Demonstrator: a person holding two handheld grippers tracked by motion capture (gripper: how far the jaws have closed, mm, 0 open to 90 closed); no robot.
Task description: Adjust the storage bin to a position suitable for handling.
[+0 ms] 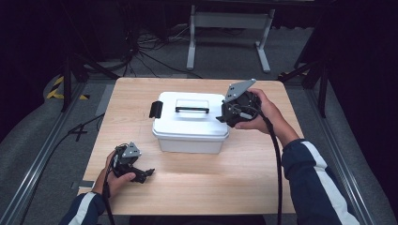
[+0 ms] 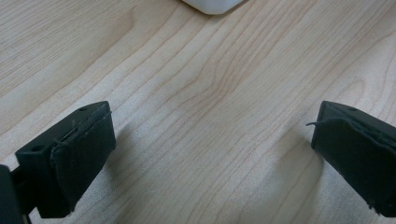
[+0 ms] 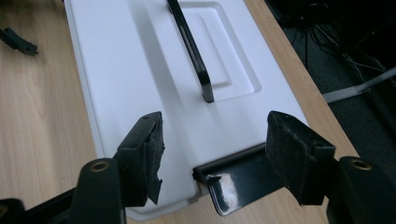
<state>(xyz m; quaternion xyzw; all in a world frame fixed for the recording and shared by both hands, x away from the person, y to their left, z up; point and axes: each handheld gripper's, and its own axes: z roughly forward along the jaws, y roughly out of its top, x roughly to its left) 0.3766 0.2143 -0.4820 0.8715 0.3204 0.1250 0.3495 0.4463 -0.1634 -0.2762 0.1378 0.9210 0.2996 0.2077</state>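
High view shows a white plastic box (image 1: 190, 123) standing near the middle of a light wooden table (image 1: 202, 183), its long side running across the view. The box has a flat lid with rounded corners, a shallow rectangular recess in the top, and a slim black handle (image 1: 192, 109) lying flat along that recess. A black latch (image 1: 155, 109) sits at the lid's left end, and in the right gripper view a second, glossy black latch (image 3: 236, 177) at the near end is swung out from the lid edge.

At the box's right end, the right gripper (image 1: 225, 115) is held by the person's right hand (image 1: 263, 115), tilted down toward the lid. In the right gripper view its two padded jaws stand spread apart over the near end of the lid, one on either side of the swung-out latch, gripping nothing; whether a pad touches the latch cannot be told.

Near the table's front left edge, the left gripper (image 1: 145, 173) rests low in the left hand (image 1: 115, 176), well apart from the box and pointing right. In the left gripper view its jaws are wide apart with bare wood grain between them, and a white corner of the box (image 2: 212, 5) shows at the top edge.

A black cable (image 1: 277, 164) trails from the right gripper toward the person's dark sleeve with a white stripe.
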